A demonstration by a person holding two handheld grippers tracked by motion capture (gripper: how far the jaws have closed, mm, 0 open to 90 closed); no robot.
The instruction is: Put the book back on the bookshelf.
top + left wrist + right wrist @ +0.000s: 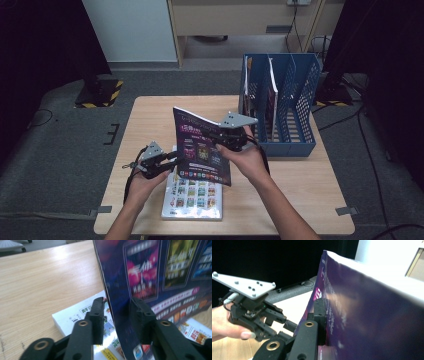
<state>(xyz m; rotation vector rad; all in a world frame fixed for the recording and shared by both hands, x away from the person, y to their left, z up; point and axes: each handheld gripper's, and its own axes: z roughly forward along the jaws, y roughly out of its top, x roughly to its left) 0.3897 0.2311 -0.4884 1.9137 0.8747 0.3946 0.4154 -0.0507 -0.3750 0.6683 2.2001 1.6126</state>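
Note:
A purple magazine (202, 147) stands tilted above the table, its cover facing the person. My right gripper (216, 137) is shut on its upper right edge; in the right gripper view one jaw presses the cover (367, 315) and the other is hidden behind it. My left gripper (172, 159) sits at the magazine's lower left edge. In the left gripper view the magazine (150, 270) passes between the jaws, and the left jaw stands apart from the page, so this gripper (117, 302) is open. The left gripper (284, 323) also appears in the right gripper view, held in a hand.
A second magazine (192, 197) with a white cover lies flat on the wooden table (150, 120) under the raised one. A blue file rack (300, 100) at the back right holds upright magazines. Dark stands flank the table.

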